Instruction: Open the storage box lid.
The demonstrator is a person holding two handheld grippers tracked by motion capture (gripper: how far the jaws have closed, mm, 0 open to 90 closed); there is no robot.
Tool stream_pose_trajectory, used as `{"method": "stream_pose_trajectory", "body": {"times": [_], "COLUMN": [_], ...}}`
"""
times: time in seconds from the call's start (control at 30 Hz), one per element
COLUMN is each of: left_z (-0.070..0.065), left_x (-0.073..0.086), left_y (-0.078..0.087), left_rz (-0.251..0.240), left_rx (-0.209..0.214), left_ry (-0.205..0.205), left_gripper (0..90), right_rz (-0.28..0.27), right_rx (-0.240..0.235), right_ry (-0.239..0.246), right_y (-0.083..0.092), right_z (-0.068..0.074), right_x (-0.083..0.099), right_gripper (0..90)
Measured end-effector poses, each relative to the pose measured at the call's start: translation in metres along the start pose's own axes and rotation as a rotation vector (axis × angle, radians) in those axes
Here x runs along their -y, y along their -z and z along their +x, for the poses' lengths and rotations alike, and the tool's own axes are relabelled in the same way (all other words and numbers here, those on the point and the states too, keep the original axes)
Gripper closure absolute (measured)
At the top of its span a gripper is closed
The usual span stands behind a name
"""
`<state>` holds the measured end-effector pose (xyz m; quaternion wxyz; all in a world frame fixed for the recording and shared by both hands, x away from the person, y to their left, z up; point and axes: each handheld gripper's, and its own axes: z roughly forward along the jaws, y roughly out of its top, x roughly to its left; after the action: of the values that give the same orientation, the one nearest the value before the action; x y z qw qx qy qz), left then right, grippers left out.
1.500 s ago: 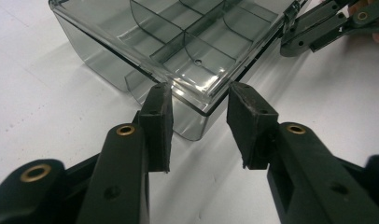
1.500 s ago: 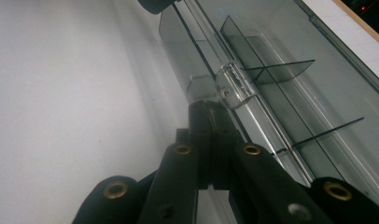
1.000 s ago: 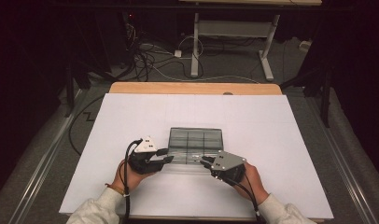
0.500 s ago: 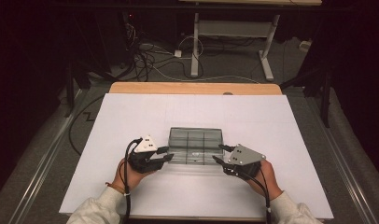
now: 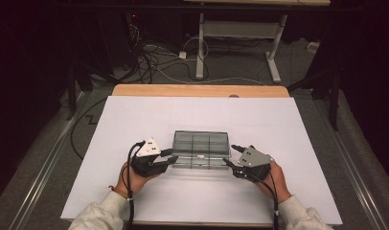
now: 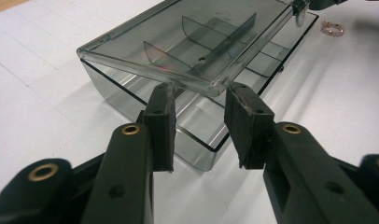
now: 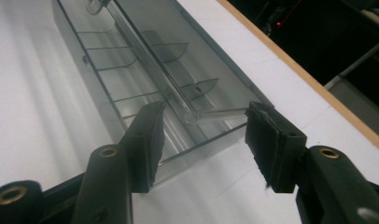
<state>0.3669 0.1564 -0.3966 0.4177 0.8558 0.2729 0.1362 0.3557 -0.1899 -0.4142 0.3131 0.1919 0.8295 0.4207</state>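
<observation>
A smoky clear compartment box (image 5: 200, 143) lies on the white table, its hinged lid (image 6: 178, 42) tilted up off the base (image 6: 113, 88). My left gripper (image 5: 173, 155) is at the box's left end. In the left gripper view its pads (image 6: 162, 116) sit against either side of the lid's near corner, shut on it (image 6: 199, 98). My right gripper (image 5: 230, 154) is at the box's right end. Its jaws have just been opening (image 7: 204, 121). The lid's other corner (image 7: 192, 114) lies between them, clear of the right pad (image 7: 271, 144).
The white sheet (image 5: 135, 120) covers the table, with a wooden edge (image 5: 197, 90) at the far side. A small pinkish ring-like piece (image 6: 330, 29) lies on the sheet beside the box. Cables and a desk frame stand on the dark floor beyond.
My right gripper has slid to the right, from the box's front edge to its right end, and its jaws have opened off the lid. The left gripper has stayed put.
</observation>
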Motion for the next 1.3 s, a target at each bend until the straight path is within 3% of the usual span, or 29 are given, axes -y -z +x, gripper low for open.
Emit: {"method": "stream_pose_trajectory", "body": {"times": [0.23, 0.4, 0.53, 0.57, 0.6, 0.77, 1.0, 1.1, 1.3], "left_z": [0.0, 0.0, -0.002, -0.003, -0.006, -0.008, -0.012, -0.014, -0.011], "left_x": [-0.001, -0.001, -0.003, -0.004, -0.006, -0.009, -0.013, -0.016, -0.022], "left_y": [0.001, 0.001, 0.002, 0.002, 0.002, 0.002, 0.001, 0.001, 0.0], "left_rz": [-0.003, -0.009, -0.012, -0.005, 0.009, -0.012, -0.025, -0.033, -0.07], "left_rx": [-0.018, -0.035, -0.076, -0.096, -0.154, -0.203, -0.244, -0.273, -0.276], "left_ry": [-0.009, -0.014, -0.036, -0.052, -0.093, -0.131, -0.197, -0.261, -0.267], "left_gripper": [61.9, 61.9, 61.8, 61.7, 61.7, 61.7, 61.9, 64.3, 66.9], "right_rz": [-0.024, -0.034, -0.05, -0.055, -0.056, -0.058, -0.07, -0.079, -0.087], "right_rx": [0.048, 0.056, 0.066, 0.073, 0.072, 0.081, 0.102, 0.103, 0.133], "right_ry": [0.0, 0.018, 0.03, 0.028, 0.027, 0.037, 0.048, 0.033, 0.024], "right_y": [0.0, 0.0, 0.001, 0.001, 0.001, 0.001, 0.001, 0.0, -0.003], "right_z": [0.0, 0.001, 0.002, 0.002, 0.001, 0.002, 0.001, -0.001, -0.007], "right_x": [-0.001, -0.002, -0.004, -0.005, -0.005, -0.006, -0.009, -0.009, -0.014], "right_gripper": [56.2, 61.1, 65.0, 65.1, 66.4, 69.1, 70.2, 71.0, 76.4]}}
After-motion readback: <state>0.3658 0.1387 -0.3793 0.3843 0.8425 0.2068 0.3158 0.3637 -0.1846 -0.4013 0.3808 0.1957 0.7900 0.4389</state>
